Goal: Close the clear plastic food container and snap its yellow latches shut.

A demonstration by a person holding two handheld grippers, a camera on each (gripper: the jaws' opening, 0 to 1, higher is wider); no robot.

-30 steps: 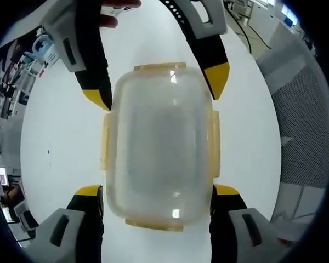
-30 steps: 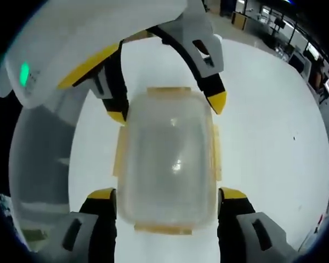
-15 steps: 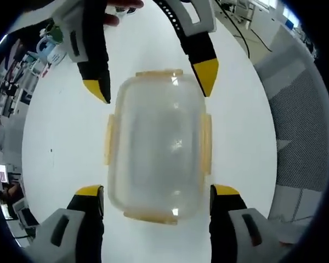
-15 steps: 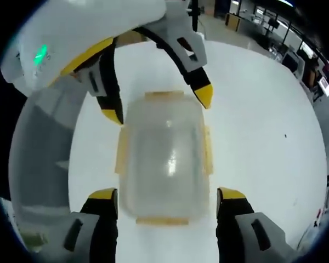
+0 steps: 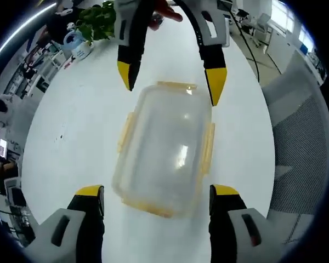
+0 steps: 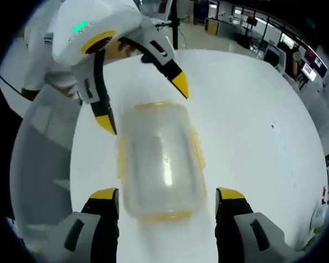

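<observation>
The clear plastic container (image 5: 164, 148) lies on the white table (image 5: 71, 142) with its lid on. Yellow latches (image 5: 207, 148) run along its four sides. My left gripper (image 5: 158, 192) is open, its yellow-tipped jaws standing either side of the container's near end without touching it. From the top of the left gripper view comes my right gripper (image 5: 170, 81), also open, its tips just beyond the far end. In the right gripper view the same container (image 6: 159, 159) sits between my open right gripper (image 6: 167, 194) and the open left gripper (image 6: 144, 104) opposite.
A potted green plant (image 5: 98, 16) and small items stand at the table's far edge. A grey mesh chair (image 5: 301, 126) is off the table's right side. A person's grey sleeve (image 6: 38, 142) borders the table on the left of the right gripper view.
Both grippers have drawn back and away from the container, which now looks smaller and slightly turned. The opposite gripper's tips have left the container's far corners.
</observation>
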